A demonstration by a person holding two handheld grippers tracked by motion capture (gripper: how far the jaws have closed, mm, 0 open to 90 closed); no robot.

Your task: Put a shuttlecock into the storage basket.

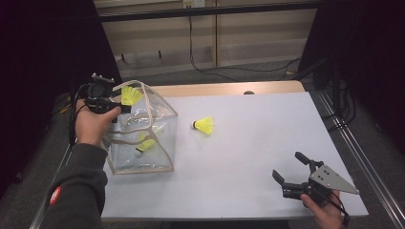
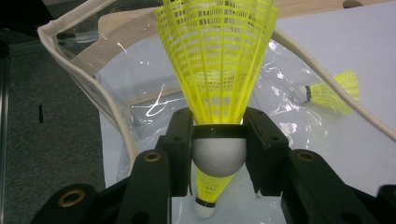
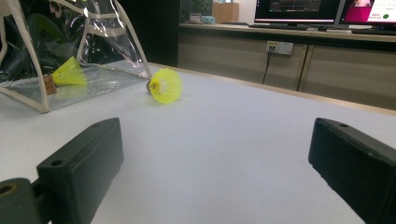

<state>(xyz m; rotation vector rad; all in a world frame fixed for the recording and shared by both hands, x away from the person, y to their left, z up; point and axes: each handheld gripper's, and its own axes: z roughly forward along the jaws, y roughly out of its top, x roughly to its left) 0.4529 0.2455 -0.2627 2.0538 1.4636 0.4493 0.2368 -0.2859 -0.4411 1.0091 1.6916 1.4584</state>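
A yellow shuttlecock (image 1: 130, 95) with a white cork (image 2: 218, 151) is clamped by the cork in my left gripper (image 1: 118, 101), skirt pointing away, over the open top of a clear plastic bag (image 1: 157, 119) with cream trim. Seen from the left gripper (image 2: 219, 116), a second shuttlecock (image 2: 208, 191) lies on the bag's floor below. That one also shows from above (image 1: 145, 144) and through the bag wall (image 3: 69, 72). A third shuttlecock (image 1: 204, 125) lies on the table right of the bag. My right gripper (image 1: 288, 165) rests near the front right corner, open and empty (image 3: 219, 168).
The white table top (image 1: 248, 143) ends in a wooden strip (image 1: 224, 88) at the far side. Beyond it stand cabinets with cables (image 1: 193, 52). Monitors (image 3: 299, 9) sit on a counter in the right gripper view. Dark curtains flank both sides.
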